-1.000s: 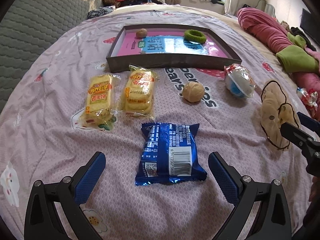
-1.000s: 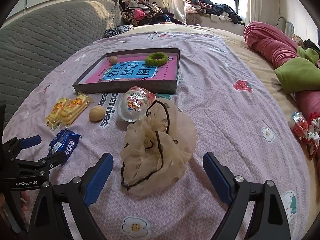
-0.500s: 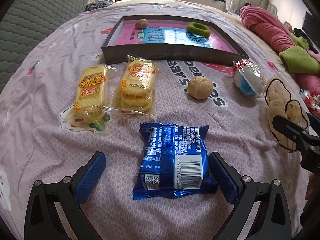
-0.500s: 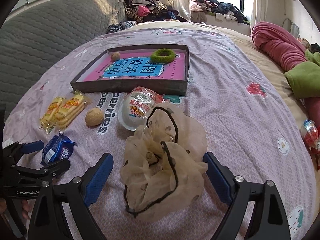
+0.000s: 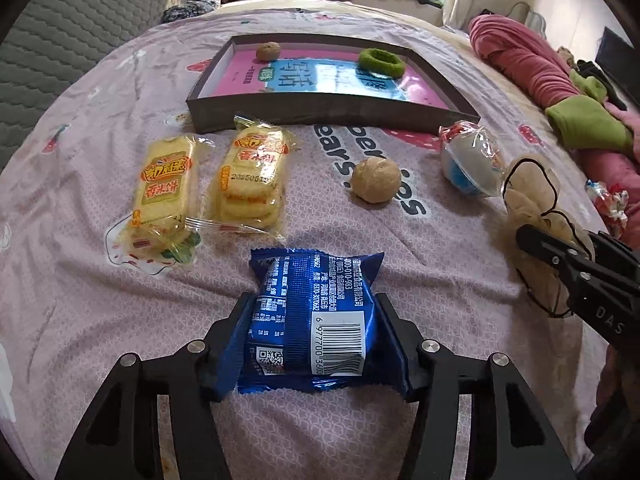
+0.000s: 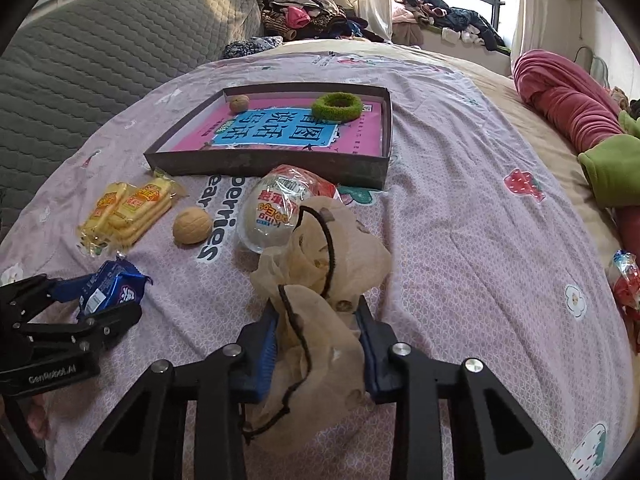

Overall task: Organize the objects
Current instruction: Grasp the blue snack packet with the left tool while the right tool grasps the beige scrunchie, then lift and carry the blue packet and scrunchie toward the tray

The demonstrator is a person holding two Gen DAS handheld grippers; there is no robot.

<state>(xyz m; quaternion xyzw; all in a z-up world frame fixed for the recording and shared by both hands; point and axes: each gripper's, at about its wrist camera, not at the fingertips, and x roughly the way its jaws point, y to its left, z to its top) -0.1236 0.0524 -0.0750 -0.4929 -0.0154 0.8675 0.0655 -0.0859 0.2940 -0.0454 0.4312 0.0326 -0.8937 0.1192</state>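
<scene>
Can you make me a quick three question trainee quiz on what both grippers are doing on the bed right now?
1. True or false: the left gripper is shut on the blue snack packet.
2. What does the right gripper clamp: A the walnut, B the beige scrunchie, C the green ring?
3. Fill in: inside the tray lie a second walnut and the green ____.

Key: 1 true. 2 B. 3 ring.

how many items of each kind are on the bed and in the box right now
Rice cracker packs: 2
Walnuts: 2, one on the bedspread, one in the box
Hair scrunchies: 2, beige and green
Blue snack packet: 1
Wrapped toy egg: 1
Total: 8
</scene>
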